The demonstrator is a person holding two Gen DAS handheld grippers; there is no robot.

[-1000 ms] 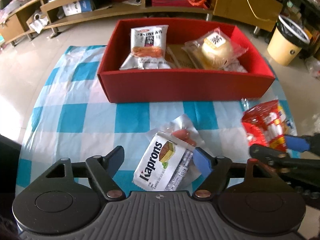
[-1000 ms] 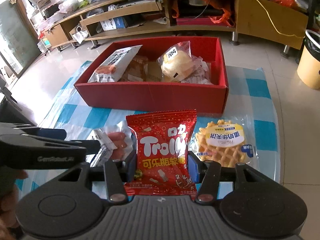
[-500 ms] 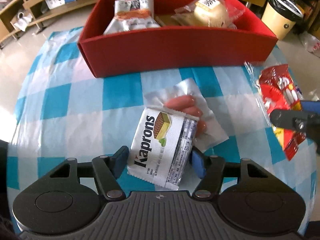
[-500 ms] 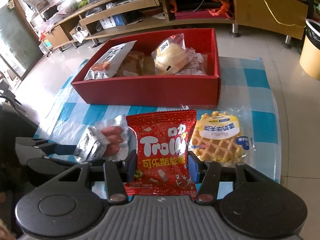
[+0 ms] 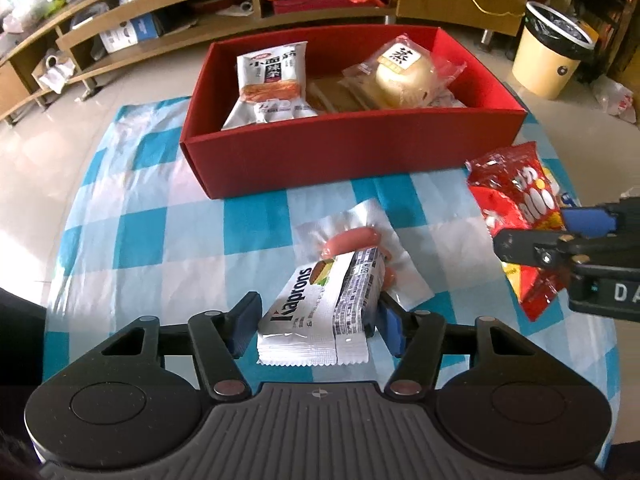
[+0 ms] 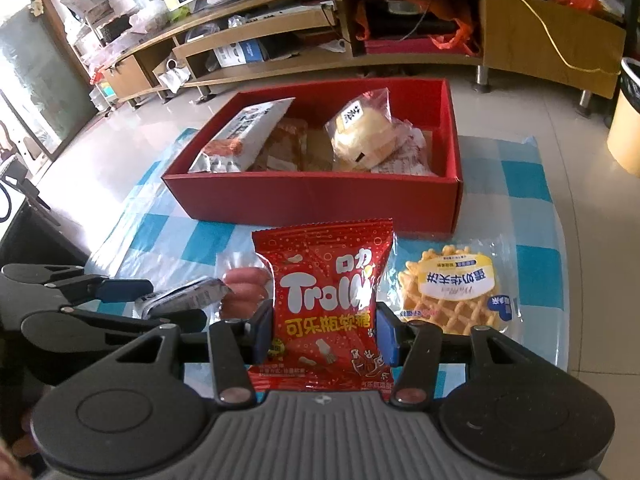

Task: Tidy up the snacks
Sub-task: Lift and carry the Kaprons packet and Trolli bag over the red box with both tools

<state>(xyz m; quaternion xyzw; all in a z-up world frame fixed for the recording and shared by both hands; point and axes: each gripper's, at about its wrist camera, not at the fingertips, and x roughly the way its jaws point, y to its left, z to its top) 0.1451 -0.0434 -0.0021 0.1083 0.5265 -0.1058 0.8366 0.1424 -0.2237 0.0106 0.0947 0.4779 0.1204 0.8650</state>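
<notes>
The left gripper (image 5: 318, 322) has its two fingers closed against the sides of a white Kaprons wafer packet (image 5: 320, 306), which is tilted up between the blue pads with its lower edge hanging toward the camera. Just beyond the packet, a clear vacuum pack of small sausages (image 5: 354, 242) lies flat on the blue-and-white checked tablecloth (image 5: 140, 236), with the far end of the wafer packet over it. The right gripper (image 6: 324, 334) is clamped on a red Trolli gummy bag (image 6: 324, 300) that stands upright between its fingers (the same bag shows at the right edge of the left wrist view, raised off the cloth). Beside it to the right, a packaged waffle (image 6: 452, 300) rests on the cloth near the table's edge. Behind both grippers sits the open red cardboard box (image 5: 360, 152), which already holds a white noodle-snack bag (image 5: 272, 76) leaning against its left side, a wrapped round bun (image 5: 404, 74) toward the right, and some brownish packets between them that are hard to make out. A yellow waste bin (image 5: 548, 60) stands on the tiled floor past the table, in front of a low wooden TV unit (image 6: 400, 32).
</notes>
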